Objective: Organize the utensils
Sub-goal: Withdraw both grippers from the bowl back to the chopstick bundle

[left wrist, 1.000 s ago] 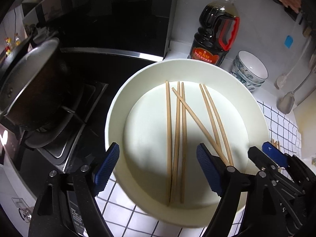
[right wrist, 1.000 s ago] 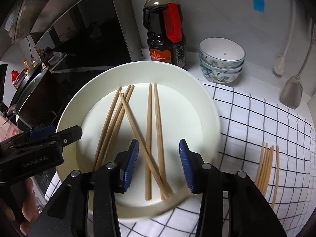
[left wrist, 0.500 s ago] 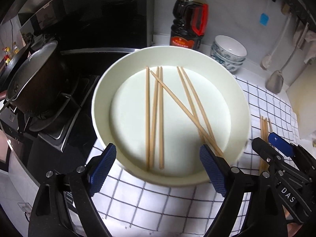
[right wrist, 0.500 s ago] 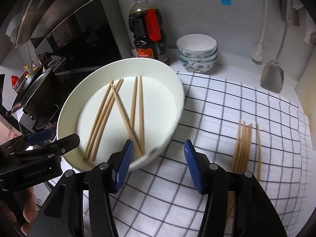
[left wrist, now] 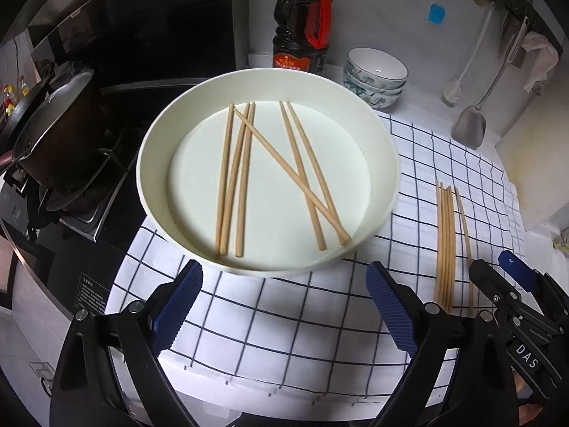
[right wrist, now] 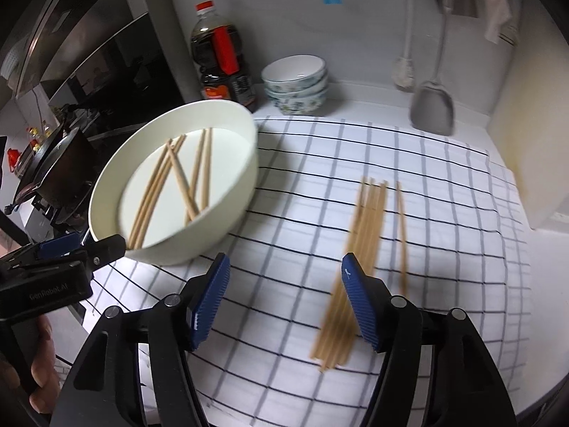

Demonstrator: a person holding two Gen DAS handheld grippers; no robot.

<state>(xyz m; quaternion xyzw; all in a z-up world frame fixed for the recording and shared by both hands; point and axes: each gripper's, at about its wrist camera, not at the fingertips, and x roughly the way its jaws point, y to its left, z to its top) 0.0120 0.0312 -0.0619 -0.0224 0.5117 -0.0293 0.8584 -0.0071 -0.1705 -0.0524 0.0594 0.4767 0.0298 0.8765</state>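
Left claw [left wrist: 284, 306]: jaws spread wide, gripping nothing. It hangs over the checked cloth [left wrist: 284, 320] that covers the table. Directly ahead of it, just beyond the fingertips, sits the white basin [left wrist: 156, 192], resting on the cloth's far-left part beside the stove. The basin holds 6 wooden chopsticks [left wrist: 245, 174]: 3 lie roughly parallel ahead-left of the claw, 2 lie roughly parallel ahead-right, and 1 crosses diagonally over both groups.

Right claw [right wrist: 284, 302]: jaws spread wide, gripping nothing. It also hangs over the cloth [right wrist: 444, 249]. A bundle of loose chopsticks [right wrist: 359, 249] lies on the cloth ahead of it; the near ends of the bundle pass behind the right finger [right wrist: 359, 306], outside the gap between the jaws. 1 separate chopstick [right wrist: 402, 235] lies just to the right of that bundle. This view is motion-blurred, so the exact count in the bundle cannot be told. In the left wrist view the same bundle [left wrist: 446, 242] lies ahead-right of the left claw, next to the tip of the right claw [left wrist: 498, 284].

The basin [right wrist: 231, 192] stands ahead-left of the right claw, with the left claw [right wrist: 71, 256] beside its near rim.

Farther ahead, by the wall: a dark sauce bottle [left wrist: 302, 32], a stack of patterned bowls [left wrist: 377, 74] and a hanging metal spatula [left wrist: 469, 128]. A lidded pot [left wrist: 53, 135] sits on the stove, far left of the left claw.
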